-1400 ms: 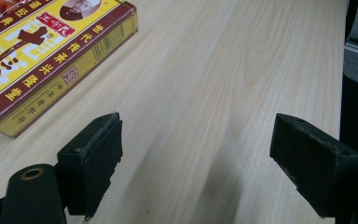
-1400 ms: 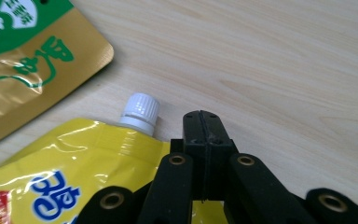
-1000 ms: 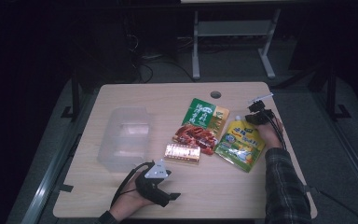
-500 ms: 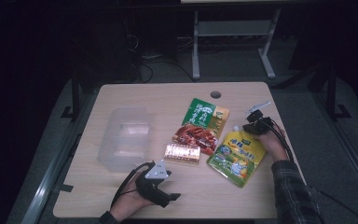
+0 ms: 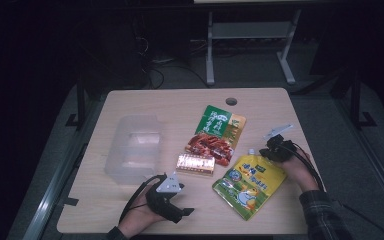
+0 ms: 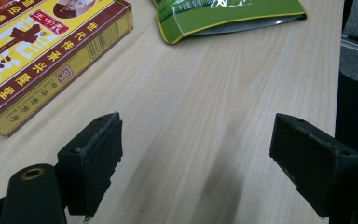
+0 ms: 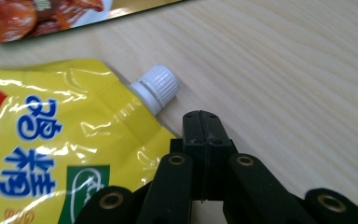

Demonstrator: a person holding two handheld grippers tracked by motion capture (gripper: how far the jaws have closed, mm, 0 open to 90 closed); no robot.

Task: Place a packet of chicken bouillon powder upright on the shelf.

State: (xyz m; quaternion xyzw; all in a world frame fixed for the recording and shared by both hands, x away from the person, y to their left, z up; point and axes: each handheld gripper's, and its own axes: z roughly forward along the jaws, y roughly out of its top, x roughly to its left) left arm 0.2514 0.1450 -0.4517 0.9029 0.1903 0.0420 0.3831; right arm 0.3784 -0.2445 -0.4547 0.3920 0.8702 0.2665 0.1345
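Yellow pouch (image 7: 51,154) just beside closed right gripper (image 7: 205,122), L of it.

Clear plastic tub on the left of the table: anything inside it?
Nothing visible inside the clear plastic tub; through its walls and floor only the light wooden table shows. The high view is dim, so a small transparent item could be missed.

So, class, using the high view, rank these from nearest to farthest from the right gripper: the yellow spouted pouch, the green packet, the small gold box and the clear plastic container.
From the right gripper:
1. Yellow spouted pouch, right beside it, toward the person.
2. Green packet, toward the table's middle and far side.
3. Small gold box, near the table's middle.
4. Clear plastic container, on the left side of the table.
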